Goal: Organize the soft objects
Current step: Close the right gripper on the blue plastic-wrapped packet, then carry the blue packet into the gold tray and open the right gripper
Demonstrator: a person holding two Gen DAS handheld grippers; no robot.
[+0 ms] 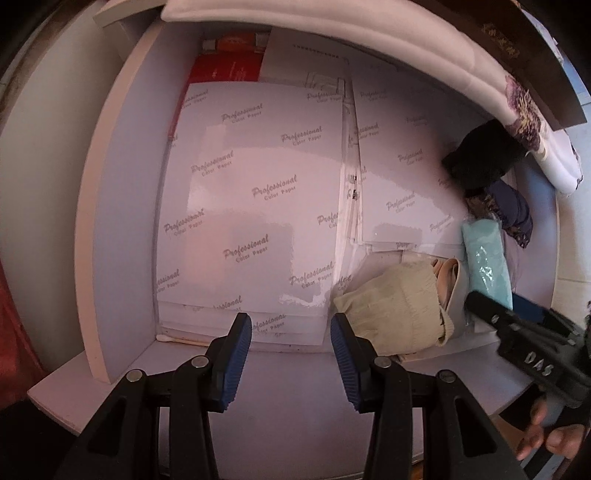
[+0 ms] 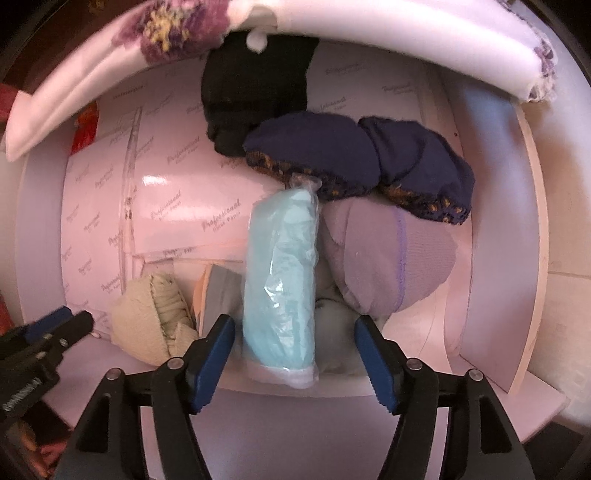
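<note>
Two handheld grippers are pointed down into a white drawer lined with sheets of glossy paper printed "Professional Color Paper". The left gripper is seen with its blue-padded jaws spread and nothing between them, above the front edge of the paper. The right gripper is shown with its jaws spread wide on either side of a pale blue cloth roll in clear plastic wrap; the pads are not pressed against it, and the roll is seen lying in the drawer.

The soft objects are gathered at the drawer's right side. A cream knitted sock bundle is seen just left of the blue roll, with a grey and peach folded piece between them. A lilac sock bundle lies against the roll's right side. Beyond these, two navy bundles with patterned cuffs are placed side by side, and a black bundle lies behind them. A white cloth with purple flowers is draped over the drawer's far edge. Fingers of a hand are visible in the left wrist view below the right gripper.
</note>
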